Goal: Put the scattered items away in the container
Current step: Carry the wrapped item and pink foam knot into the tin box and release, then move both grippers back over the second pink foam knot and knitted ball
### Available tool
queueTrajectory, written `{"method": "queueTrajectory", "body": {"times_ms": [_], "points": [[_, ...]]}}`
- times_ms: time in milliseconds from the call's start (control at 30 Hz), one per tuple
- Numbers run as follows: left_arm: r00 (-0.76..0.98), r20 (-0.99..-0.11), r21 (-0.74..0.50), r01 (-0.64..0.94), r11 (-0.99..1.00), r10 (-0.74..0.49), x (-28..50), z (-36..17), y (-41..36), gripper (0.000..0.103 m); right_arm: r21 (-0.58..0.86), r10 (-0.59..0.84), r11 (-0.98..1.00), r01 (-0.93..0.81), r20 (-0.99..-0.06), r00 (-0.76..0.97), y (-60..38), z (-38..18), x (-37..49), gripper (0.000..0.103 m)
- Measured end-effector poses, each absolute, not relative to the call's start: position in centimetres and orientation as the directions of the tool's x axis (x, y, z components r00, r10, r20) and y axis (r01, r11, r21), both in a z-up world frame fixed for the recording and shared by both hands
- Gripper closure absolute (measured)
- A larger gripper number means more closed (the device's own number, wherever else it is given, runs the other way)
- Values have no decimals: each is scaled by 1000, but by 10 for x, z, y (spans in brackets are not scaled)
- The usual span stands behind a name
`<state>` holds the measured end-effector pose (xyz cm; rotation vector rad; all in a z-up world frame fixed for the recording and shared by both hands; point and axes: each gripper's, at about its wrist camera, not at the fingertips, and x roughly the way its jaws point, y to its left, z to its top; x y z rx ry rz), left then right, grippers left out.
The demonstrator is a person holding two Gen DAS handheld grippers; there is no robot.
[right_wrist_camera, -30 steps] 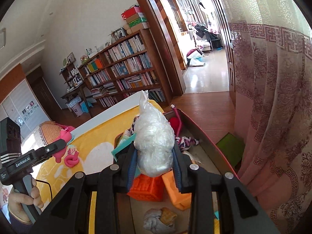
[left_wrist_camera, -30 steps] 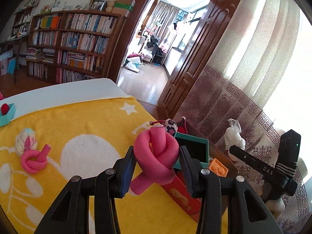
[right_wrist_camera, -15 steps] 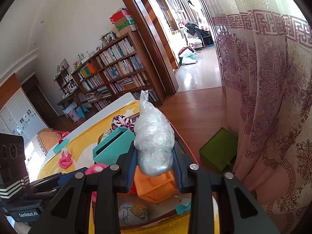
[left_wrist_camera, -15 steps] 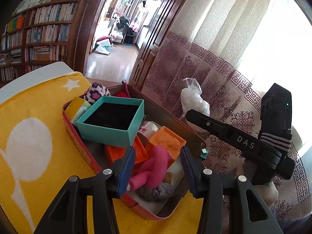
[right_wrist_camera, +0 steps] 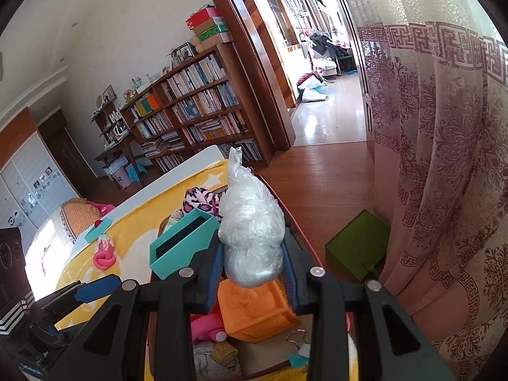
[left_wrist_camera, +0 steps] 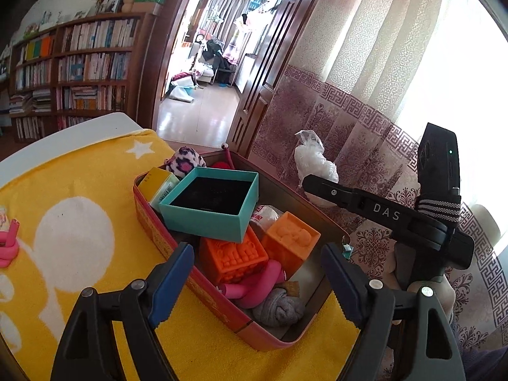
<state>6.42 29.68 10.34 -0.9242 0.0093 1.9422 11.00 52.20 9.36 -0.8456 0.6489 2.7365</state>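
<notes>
Currently the red container (left_wrist_camera: 149,222) on the yellow blanket (left_wrist_camera: 95,177) is nearly full. Left gripper (left_wrist_camera: 257,281) is opening, empty, above the pink foam knot (left_wrist_camera: 257,285) lying inside. Right gripper (right_wrist_camera: 250,273) clamps the plastic bag (right_wrist_camera: 250,231) over the container; release judged next.

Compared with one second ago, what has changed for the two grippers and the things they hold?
The left gripper carried the pink foam knot from above the yellow blanket to the red container and released it there; its jaws are opening. The right gripper stays shut on the plastic bag.
</notes>
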Motion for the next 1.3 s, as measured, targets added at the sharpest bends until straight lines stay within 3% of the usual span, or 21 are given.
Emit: {"method": "queueTrajectory", "body": {"times_ms": [133, 200, 300, 600, 800, 1300], "points": [[-280, -613, -367, -727, -580, 739, 57, 98, 283, 19, 352, 47, -881, -317, -601, -798, 523, 91, 95, 60], [-291, -615, -371, -713, -594, 733, 53, 95, 275, 19, 364, 43, -873, -323, -604, -796, 525, 89, 94, 44], [-303, -615, -383, -692, -612, 728, 47, 93, 263, 19, 358, 72, -867, -346, -597, -799, 524, 91, 98, 33], [-324, -610, -411, -651, -638, 723, 36, 89, 234, 19, 331, 76, -894, -301, -551, -831, 499, 119, 106, 33], [-399, -598, -428, -574, -698, 695, 17, 93, 182, 19, 305, -4, -934, -185, -527, -850, 458, 139, 92, 32], [-599, -589, -478, -283, -832, 542, -31, 87, 17, 19, 302, -255, -950, 75, -620, -742, 336, 123, 15, 31]]}}
